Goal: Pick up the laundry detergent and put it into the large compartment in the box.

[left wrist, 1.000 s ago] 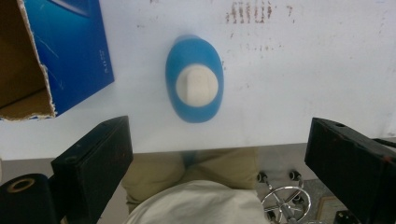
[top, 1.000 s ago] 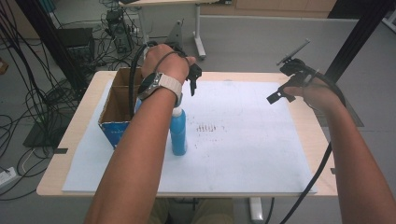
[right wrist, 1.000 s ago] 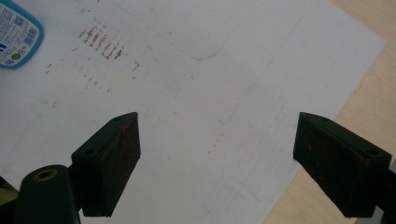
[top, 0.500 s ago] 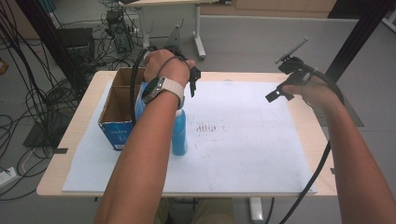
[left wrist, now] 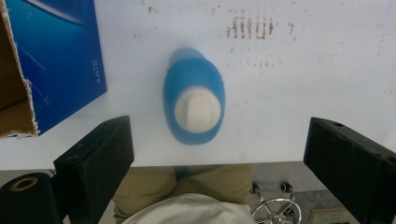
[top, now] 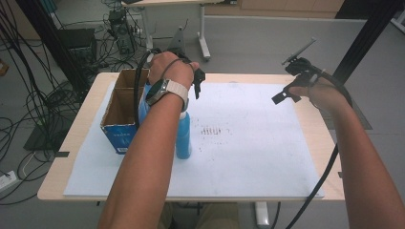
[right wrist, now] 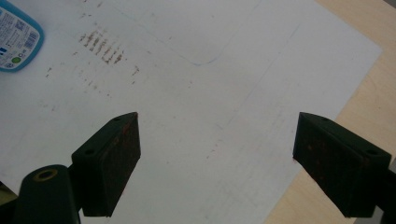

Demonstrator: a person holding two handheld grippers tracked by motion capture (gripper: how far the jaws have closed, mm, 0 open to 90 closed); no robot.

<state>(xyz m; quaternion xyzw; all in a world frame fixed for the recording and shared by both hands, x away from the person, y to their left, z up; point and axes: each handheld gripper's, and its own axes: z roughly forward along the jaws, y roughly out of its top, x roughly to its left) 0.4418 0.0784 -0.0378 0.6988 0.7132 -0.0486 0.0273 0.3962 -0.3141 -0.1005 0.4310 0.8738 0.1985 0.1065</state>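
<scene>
The worktop (top: 71, 143) carries a big white sheet (top: 248, 152), and on its left part sits an open cardboard box (top: 122, 112) with blue sides. Just beside the box, on the sheet, a blue bottle (top: 183, 138) with a white cap stands upright; in the left gripper view I look almost straight down on that cap (left wrist: 197, 109), with the box wall close on one side.

My left claw (left wrist: 217, 165) hangs above the bottle, released, jaws spread wide with the bottle between and beyond them, touching nothing. As I judge it, the step in hand is taking the bottle. To do it well I would bring the claw straight down so the jaws straddle the narrower sides of the oval body, keep the box-side jaw off the cardboard, and clench below the cap so the bottle cannot tip.

The left forearm reaches forward across the bottle, wrist bent so the claw points down. My right claw (right wrist: 217, 161) idles over the far right of the sheet, also released and empty, hand raised clear of the worktop.
</scene>
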